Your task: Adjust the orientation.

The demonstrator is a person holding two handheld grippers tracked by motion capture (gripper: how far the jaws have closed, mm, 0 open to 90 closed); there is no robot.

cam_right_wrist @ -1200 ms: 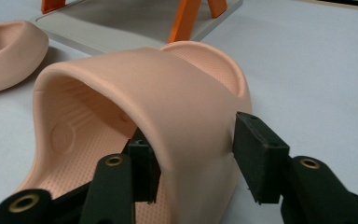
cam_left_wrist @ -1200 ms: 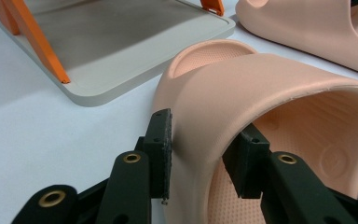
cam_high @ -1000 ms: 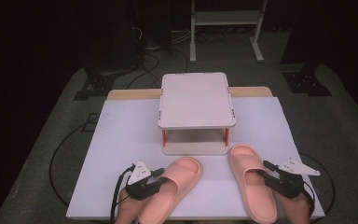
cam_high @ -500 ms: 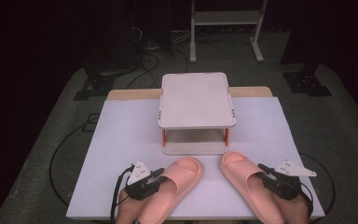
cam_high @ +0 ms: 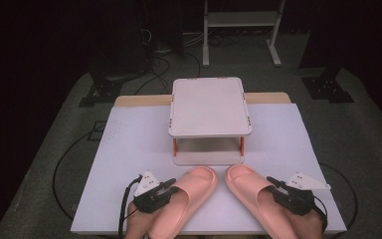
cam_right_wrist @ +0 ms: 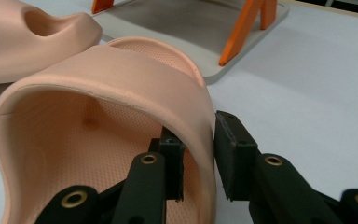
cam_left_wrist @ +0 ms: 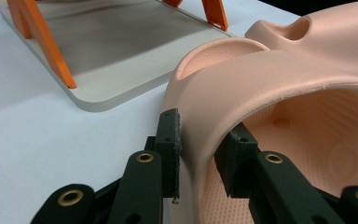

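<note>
High view: two pink slippers lie toe-first toward the far side on the white worktop (cam_high: 129,149), just near of a small two-tier rack (cam_high: 210,107) with orange legs. The left slipper (cam_high: 186,196) and right slipper (cam_high: 256,194) angle inward, so their toes almost meet in front of the rack's lower shelf (cam_high: 209,158). The left gripper (cam_high: 171,185) sits at the outer edge of the left slipper; the right gripper (cam_high: 273,183) sits at the outer edge of the right one. Left gripper view: the fingers (cam_left_wrist: 170,144) are clenched on the strap wall of the left slipper (cam_left_wrist: 270,88), one pad outside, one inside. Right gripper view: the same, fingers (cam_right_wrist: 233,149) clamped across the strap edge of the right slipper (cam_right_wrist: 116,70); these have just been closing onto it. Judgement: both grips are set and the step in hand is carrying the pair to the rack. The foam strap is soft and will flex, so lift both slowly and level, keep the toes from colliding, and straighten each slipper before sliding it between the orange legs. Watch the heel sag; the bite is shallow and near the strap rim.
</note>
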